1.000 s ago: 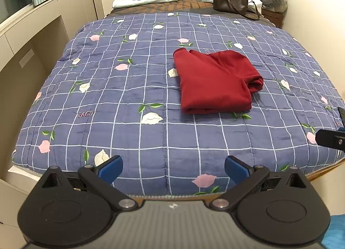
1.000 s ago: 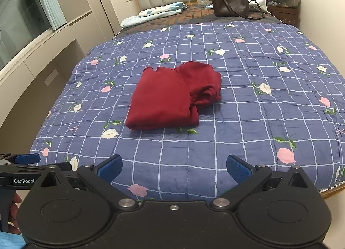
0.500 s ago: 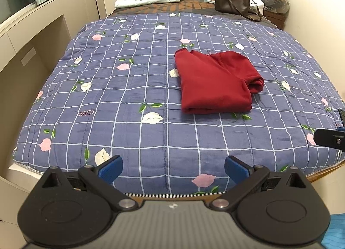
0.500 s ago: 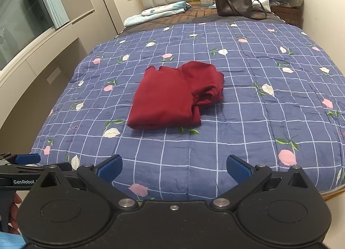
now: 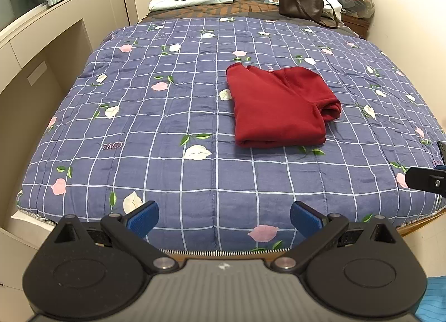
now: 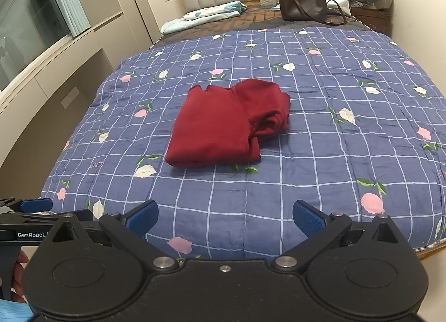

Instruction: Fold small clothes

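Left wrist view: left gripper [image 5: 224, 217], blue-padded fingers [image 5: 143, 217] spread wide, empty, at the bed's foot edge. Folded red garment [image 5: 278, 107] lies mid-quilt [image 5: 139, 127], well apart.

Right wrist view: right gripper [image 6: 225, 217], spread wide, empty. Same red garment [image 6: 223, 124] centre-left on quilt; brown handbag [image 6: 302, 5] near headboard.

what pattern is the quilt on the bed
Blue quilt, white grid lines with pink and white flowers; clearest in the right wrist view.
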The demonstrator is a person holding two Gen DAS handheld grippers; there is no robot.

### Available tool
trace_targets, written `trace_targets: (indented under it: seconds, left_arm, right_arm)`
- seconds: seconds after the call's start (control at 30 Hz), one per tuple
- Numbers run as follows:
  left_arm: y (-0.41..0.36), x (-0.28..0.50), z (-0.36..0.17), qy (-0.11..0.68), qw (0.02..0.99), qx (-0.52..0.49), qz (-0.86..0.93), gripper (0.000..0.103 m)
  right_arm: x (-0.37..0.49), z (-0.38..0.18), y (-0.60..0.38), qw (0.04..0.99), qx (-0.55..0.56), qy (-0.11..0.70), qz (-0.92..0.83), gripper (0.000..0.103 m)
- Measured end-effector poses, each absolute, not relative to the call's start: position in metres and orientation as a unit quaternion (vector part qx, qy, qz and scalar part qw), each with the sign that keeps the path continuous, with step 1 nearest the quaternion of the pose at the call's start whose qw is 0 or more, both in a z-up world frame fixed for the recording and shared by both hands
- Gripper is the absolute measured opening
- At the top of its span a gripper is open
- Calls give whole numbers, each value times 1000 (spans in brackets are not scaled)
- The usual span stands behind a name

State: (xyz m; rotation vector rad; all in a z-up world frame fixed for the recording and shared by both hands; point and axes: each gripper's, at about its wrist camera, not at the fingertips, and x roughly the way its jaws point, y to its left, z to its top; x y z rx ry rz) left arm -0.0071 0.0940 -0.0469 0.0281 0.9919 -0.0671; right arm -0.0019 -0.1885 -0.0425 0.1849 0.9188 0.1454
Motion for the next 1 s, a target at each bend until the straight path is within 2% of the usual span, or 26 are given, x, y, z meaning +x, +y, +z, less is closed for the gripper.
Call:
trace_targets:
  seconds: [1.0]
  left_arm:
    - [97,-7,-47,474,880,10,-30,102]
  right_arm:
    - [-2,-43,-188,890,89,441,70,102]
